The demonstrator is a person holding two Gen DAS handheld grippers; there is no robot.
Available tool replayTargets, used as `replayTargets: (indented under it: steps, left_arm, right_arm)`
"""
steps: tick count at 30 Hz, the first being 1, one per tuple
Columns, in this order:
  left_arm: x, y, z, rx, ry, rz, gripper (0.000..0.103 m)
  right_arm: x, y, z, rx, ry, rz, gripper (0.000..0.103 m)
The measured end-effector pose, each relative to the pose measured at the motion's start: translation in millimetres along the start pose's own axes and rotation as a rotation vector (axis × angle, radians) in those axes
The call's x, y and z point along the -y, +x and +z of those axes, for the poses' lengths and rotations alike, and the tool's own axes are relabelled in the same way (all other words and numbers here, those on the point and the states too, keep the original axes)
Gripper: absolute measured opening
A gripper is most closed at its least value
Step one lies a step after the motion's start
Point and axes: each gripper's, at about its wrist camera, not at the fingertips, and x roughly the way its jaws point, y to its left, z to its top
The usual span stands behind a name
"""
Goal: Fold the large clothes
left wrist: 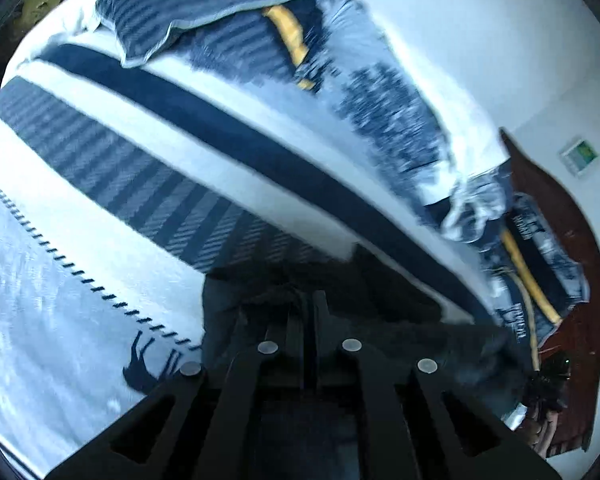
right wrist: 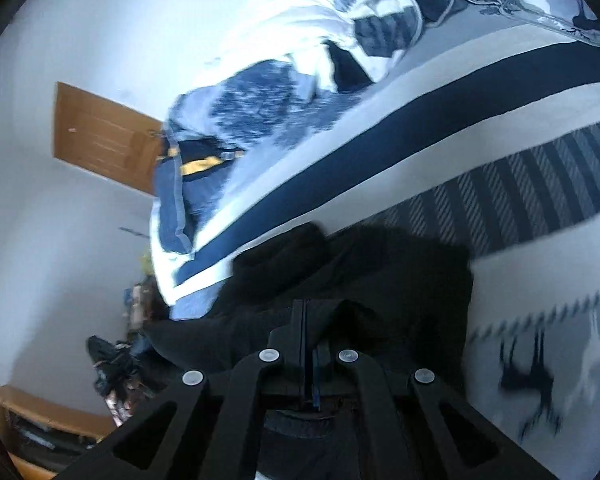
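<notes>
Left gripper (left wrist: 308, 308) and right gripper (right wrist: 306, 316) each pinch the black fabric garment (right wrist: 380, 264) above the striped blue-white bedspread (right wrist: 420, 128). Mid-fold carry, I'd say. Next: lay it flat, edges aligned.

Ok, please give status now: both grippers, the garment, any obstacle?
Left gripper shut on black garment. Right gripper shut on it too. Garment over striped bedspread. No obstacle visible.

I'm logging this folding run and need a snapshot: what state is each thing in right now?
Left claw: shut on the black garment.
Right claw: shut on the black garment.
Black garment: bunched, held at both claws, over the bed.
Bedspread: spread flat, striped.
Patterned duvet: crumpled in a heap at the bed's far side.
Pillow: lying on the bed.
Wooden door: cannot tell.
</notes>
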Motion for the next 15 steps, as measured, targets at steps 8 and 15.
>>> replayTargets:
  steps: [8, 15]
  left_arm:
    - [-38, -15, 6, 0.046, -0.098, 0.04, 0.041]
    - [-44, -64, -13, 0.136, -0.113, 0.072, 0.064]
  right_arm:
    - [44, 24, 14, -0.039, 0.126, 0.017, 0.014]
    - [23, -33, -10, 0.091, 0.026, 0.003, 0.085]
